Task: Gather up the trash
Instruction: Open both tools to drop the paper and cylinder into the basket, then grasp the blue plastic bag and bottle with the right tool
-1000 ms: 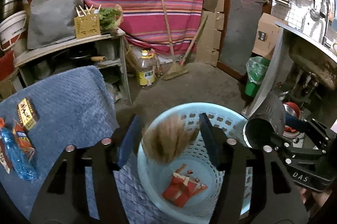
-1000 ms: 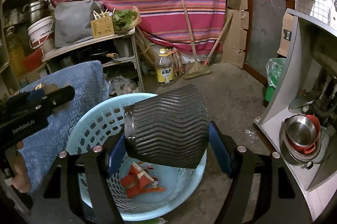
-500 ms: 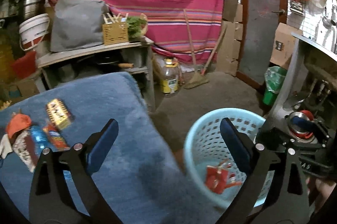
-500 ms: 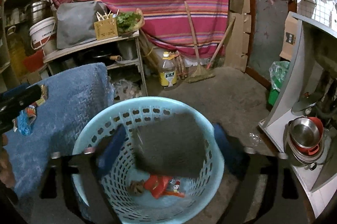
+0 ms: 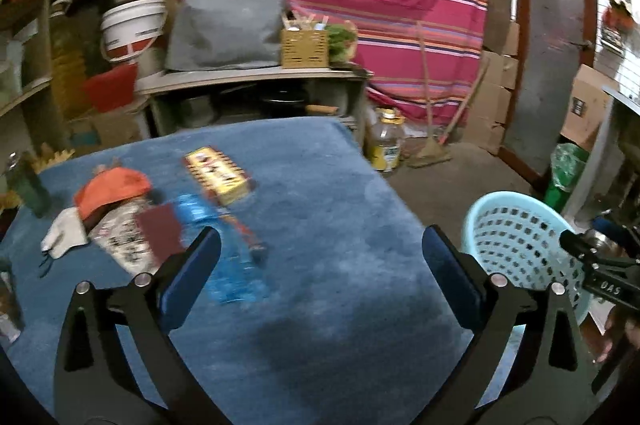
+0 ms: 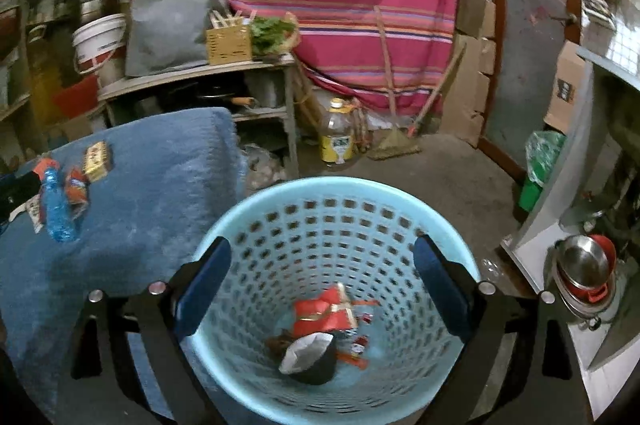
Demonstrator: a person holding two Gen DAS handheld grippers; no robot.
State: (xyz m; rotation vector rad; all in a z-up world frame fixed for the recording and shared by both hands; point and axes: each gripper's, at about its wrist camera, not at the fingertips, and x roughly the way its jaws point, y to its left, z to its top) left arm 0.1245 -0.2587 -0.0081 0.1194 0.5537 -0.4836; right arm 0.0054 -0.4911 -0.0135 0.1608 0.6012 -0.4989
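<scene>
A pale blue perforated basket [image 6: 332,225] stands on the floor beside a blue-covered table [image 5: 320,225]. Inside lie a black cup [image 6: 310,359], red wrappers [image 6: 324,315] and a brown scrap. The right gripper [image 6: 322,279] hangs over the basket, released and empty. The left gripper [image 5: 320,273] is spread wide above the table, empty. On the table lie a blue bottle [image 5: 224,249], a yellow box [image 5: 216,175] and an orange wrapper [image 5: 110,191]; their print is too blurred to read.
</scene>
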